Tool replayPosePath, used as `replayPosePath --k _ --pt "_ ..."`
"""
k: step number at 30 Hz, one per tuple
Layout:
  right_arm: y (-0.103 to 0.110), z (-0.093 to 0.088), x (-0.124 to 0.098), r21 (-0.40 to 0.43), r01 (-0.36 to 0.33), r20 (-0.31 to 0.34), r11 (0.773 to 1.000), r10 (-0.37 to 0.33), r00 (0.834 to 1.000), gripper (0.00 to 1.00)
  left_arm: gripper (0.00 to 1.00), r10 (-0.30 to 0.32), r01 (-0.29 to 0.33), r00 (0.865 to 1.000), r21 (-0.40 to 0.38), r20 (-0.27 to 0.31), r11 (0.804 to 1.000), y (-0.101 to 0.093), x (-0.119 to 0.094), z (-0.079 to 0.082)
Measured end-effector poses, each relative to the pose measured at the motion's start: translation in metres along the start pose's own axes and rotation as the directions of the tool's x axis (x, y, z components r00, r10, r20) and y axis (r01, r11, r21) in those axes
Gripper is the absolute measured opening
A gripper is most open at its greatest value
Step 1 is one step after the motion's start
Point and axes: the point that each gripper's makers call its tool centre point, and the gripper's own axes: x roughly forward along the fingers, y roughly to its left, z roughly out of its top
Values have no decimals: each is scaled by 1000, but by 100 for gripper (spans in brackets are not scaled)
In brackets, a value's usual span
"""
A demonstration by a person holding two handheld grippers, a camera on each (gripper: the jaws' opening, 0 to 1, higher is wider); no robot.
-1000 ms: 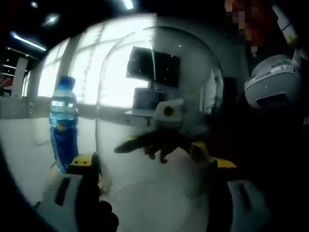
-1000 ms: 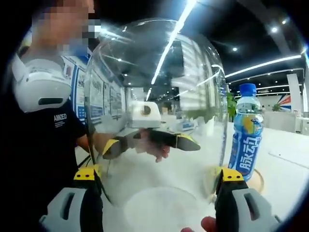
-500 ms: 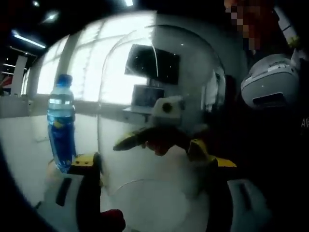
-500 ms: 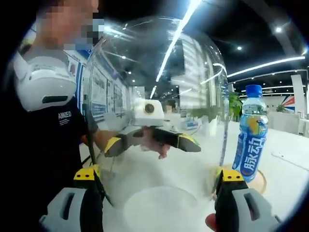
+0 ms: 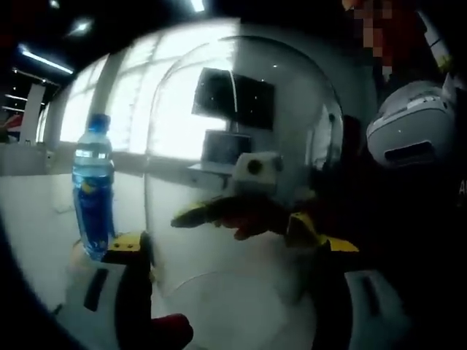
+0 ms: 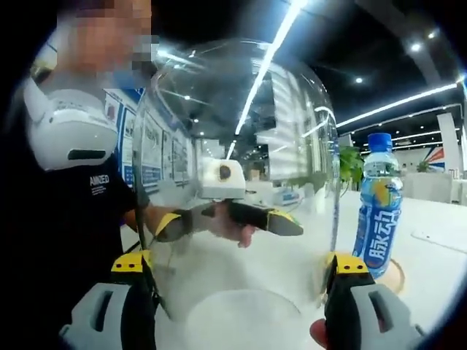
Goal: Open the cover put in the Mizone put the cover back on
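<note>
A clear dome cover (image 6: 241, 138) hangs in the air between my two grippers, off the table. My right gripper (image 6: 237, 264) is shut on it, one yellow-tipped jaw on each side of its lower wall. My left gripper (image 5: 226, 244) is shut on the same cover (image 5: 241, 131) from the opposite side. Through the clear wall each view shows the other gripper, the right gripper (image 5: 241, 211) and the left gripper (image 6: 226, 215). A blue Mizone bottle (image 6: 379, 211) stands upright on a round base (image 6: 396, 275) beside the cover. In the left gripper view the bottle (image 5: 93, 191) is at the left.
A white tabletop (image 6: 430, 255) lies under the bottle and cover. The person holding the grippers stands close behind the cover in a dark shirt (image 6: 66, 219), with a white device (image 6: 69, 131) at the chest. A dark screen (image 5: 233, 98) hangs on the far wall.
Both grippers keep their hold on the cover. The views drift only slightly, and the bottle stays upright on its base.
</note>
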Motion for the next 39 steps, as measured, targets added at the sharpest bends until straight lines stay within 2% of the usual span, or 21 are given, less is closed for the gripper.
replayPosePath --k 4,11,16,25,32,39 --pt "-1 7 -2 19 1 9 1000 -2 1000 90 82 14 -13 1000 -29 23 1000 -1 1 2" --pt "2 9 -2 -2 0 -8 1000 0 1000 90 83 43 -43 999 -14 2 999 -6 3 7" --pt "5 21 -3 29 -11 38 1000 10 999 90 83 66 -65 998 -20 17 998 -10 3 21" --pt "8 50 -8 64 -15 95 998 9 995 90 84 89 -89 996 -50 8 995 -15 6 49" --pt "11 74 -9 46 -22 102 999 17 995 90 83 101 -101 995 -29 -8 994 -20 5 70" --pt "15 99 -9 66 -31 116 997 23 993 90 83 121 -121 993 -42 -1 992 -22 4 95"
